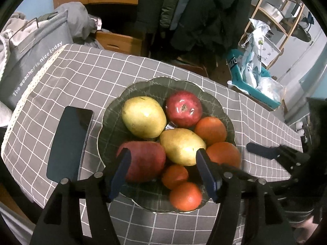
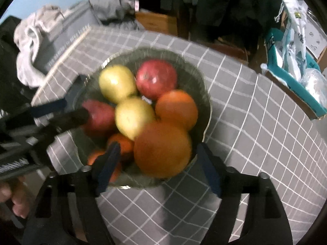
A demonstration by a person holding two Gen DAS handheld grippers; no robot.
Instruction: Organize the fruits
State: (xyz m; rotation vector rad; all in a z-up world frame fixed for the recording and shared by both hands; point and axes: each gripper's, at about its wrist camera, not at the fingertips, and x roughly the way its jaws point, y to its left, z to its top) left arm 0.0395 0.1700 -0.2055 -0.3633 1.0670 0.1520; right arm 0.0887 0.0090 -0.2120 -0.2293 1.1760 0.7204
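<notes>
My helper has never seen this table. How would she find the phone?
Start at the green glass bowl of fruit on the grey checked tablecloth. Just outside its left rim, beside the red apple, lies the phone. It is the only flat, dark, glossy rectangle there; everything beside it is round fruit.

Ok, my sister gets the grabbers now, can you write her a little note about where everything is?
Left gripper: open, empty, above the near side of the bowl.
Right gripper: open, around the big orange at the bowl's near right, not closed on it.
In the bowl: two red apples, two yellow pears, four oranges. A phone lies left of the bowl.
Done: all visible fruit sits in the bowl.
Left: sorting by kind, if wanted.
</notes>
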